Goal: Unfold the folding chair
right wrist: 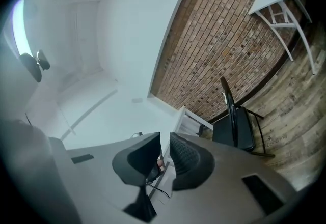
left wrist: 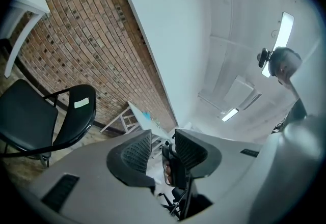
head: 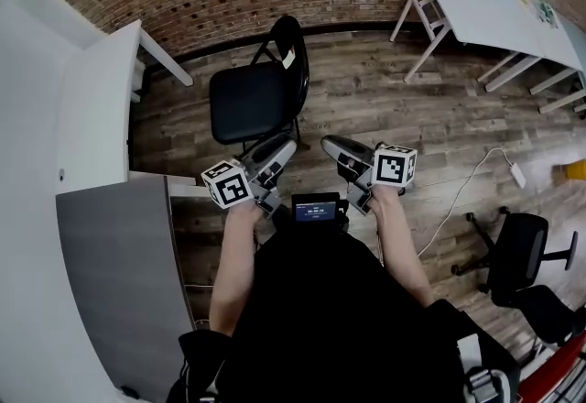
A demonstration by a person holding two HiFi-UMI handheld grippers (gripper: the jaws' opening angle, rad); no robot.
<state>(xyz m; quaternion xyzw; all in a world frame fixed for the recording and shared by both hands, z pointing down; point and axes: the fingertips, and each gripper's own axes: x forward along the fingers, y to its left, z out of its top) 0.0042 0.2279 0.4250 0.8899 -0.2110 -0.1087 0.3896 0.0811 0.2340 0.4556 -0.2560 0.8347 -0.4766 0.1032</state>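
Observation:
The black folding chair (head: 252, 103) stands unfolded on the wood floor, seat flat and backrest toward the brick wall. It also shows in the left gripper view (left wrist: 25, 116) and, edge-on, in the right gripper view (right wrist: 237, 126). Both grippers hover close to my body, a little short of the chair and apart from it. My left gripper (head: 284, 147) (left wrist: 163, 149) has a clear gap between its jaws with nothing in it. My right gripper (head: 328, 145) (right wrist: 165, 154) shows only a narrow slit between its pads, also empty.
A white table (head: 92, 108) stands left of the chair and another white table (head: 494, 7) at the back right. A black office chair (head: 517, 250) sits at the right, with a white cable and plug (head: 517, 174) on the floor. A grey cabinet (head: 119, 273) is at my left.

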